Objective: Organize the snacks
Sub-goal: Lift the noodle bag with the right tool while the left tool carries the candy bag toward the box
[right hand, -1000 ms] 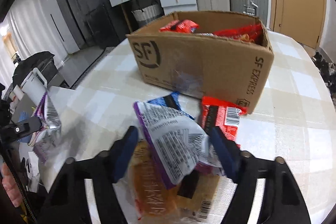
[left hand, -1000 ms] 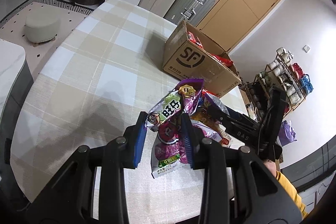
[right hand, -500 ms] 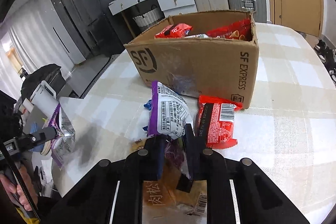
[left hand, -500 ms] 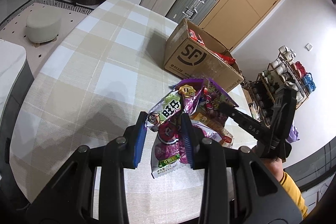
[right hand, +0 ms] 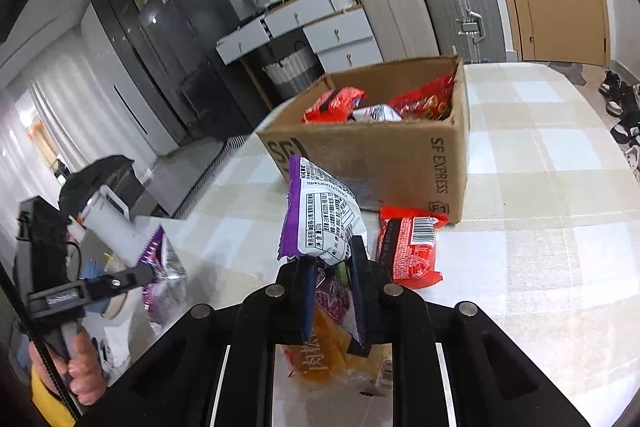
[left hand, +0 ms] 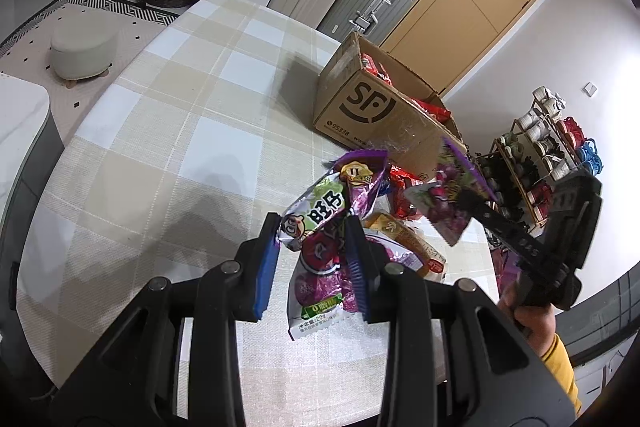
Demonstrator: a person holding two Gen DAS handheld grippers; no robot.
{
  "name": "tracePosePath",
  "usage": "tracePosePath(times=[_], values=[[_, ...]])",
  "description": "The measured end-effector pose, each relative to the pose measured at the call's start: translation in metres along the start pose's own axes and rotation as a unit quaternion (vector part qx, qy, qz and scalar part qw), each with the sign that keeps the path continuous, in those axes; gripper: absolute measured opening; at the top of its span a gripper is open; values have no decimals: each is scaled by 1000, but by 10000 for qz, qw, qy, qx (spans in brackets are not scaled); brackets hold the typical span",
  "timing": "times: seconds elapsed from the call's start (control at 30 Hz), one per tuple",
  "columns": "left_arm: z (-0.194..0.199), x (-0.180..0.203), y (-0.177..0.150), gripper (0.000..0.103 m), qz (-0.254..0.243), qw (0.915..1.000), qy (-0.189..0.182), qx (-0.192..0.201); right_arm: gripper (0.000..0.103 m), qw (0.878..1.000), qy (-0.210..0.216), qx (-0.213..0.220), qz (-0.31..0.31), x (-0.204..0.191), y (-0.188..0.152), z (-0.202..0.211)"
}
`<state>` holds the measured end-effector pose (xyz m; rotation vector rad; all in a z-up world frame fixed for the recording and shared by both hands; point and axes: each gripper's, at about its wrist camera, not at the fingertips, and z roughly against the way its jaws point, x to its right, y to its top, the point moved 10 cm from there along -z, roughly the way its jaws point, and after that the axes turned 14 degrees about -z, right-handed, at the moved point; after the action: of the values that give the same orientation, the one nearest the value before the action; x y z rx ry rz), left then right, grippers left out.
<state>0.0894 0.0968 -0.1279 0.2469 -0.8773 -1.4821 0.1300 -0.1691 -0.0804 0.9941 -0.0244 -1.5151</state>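
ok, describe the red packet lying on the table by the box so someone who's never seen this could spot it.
Find the open cardboard SF Express box on the checked tablecloth. At the foot of its near corner a flat red packet lies on the cloth, white barcode label facing up. Unlike the purple packets, no gripper holds it, and unlike the other red packs it lies outside the box.

Black plastic tool point(left hand: 312, 259) arms, silver screws, blue pads (ribbed); yellow sleeve point(left hand: 562, 367).
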Motion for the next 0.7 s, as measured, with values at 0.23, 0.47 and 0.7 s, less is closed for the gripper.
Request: tracePosePath(times=[0.23, 0.47, 0.7], values=[[-4, 3, 0, 29, -3, 10000, -16, -5, 15, 9997, 147, 162, 62, -10, -5, 32], [-9, 17, -4, 29, -335, 9994, 128, -13, 15, 9989, 139, 440, 56, -10, -10, 63], [-4, 27, -10, 29, -441, 9986, 284, 96, 15, 9989, 101, 444, -91, -4, -25, 77]])
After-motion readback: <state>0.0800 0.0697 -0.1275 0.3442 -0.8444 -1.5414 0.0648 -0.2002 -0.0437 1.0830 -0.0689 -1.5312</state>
